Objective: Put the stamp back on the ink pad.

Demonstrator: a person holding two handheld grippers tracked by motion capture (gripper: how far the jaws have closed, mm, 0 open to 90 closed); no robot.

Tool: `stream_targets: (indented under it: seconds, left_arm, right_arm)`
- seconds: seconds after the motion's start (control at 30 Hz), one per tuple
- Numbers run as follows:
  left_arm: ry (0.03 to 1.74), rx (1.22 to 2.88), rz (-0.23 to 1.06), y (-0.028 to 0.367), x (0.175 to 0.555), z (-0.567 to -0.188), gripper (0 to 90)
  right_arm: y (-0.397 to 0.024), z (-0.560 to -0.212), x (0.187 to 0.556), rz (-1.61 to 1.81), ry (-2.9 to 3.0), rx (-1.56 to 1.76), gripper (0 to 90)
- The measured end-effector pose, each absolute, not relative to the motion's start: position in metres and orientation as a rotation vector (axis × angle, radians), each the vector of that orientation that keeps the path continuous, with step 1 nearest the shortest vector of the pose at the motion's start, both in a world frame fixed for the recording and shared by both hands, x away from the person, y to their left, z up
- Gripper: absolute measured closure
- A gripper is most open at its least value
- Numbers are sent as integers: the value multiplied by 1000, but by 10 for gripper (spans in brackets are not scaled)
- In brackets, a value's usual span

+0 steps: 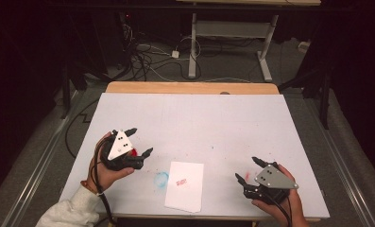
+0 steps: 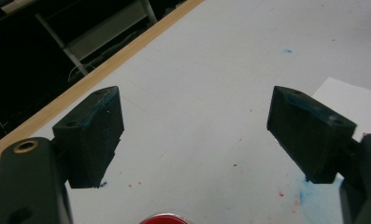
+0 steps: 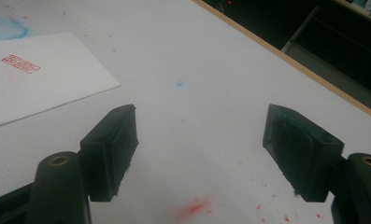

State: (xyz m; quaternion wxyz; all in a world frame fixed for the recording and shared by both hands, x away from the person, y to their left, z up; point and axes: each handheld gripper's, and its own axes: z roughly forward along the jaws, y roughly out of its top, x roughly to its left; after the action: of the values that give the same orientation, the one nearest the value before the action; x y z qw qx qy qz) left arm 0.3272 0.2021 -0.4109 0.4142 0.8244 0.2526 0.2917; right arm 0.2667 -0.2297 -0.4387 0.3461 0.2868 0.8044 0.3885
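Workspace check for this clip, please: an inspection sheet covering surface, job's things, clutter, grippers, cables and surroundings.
Surface: white tabletop with a wooden far edge, flecked with red and blue ink; a blue smudge lies left of the paper.
Job's things: a white paper near the front edge, bearing a red stamp mark; a red object lies just under the left hand-held gripper, too cropped to identify.
Clutter: nothing seen.
Grippers: left hand-held gripper open, holding nothing; right hand-held gripper open, holding nothing.
Cables: one trails from each gripper; loose cables lie on the floor beyond the table.
Surroundings: dark room, a desk frame behind.
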Motion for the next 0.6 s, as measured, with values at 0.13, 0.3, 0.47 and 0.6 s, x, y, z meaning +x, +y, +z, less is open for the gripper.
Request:
stream_targets:
  seconds: [0.13, 0.3, 0.47, 0.6]
  left_arm:
    - [599, 2094, 737, 198, 322, -413, 183]
    - [566, 2089, 744, 194, 314, -413, 183]
    - [543, 2090, 743, 194, 307, -415, 184]
    - [527, 2105, 760, 192, 302, -418, 183]
  right_arm:
    - [-231, -439, 265, 1008, 2084, 749, 268]
    - [-231, -439, 264, 1005, 2080, 750, 268]
    - [-230, -438, 262, 1006, 2079, 746, 269]
    - [-230, -438, 261, 1004, 2079, 743, 269]
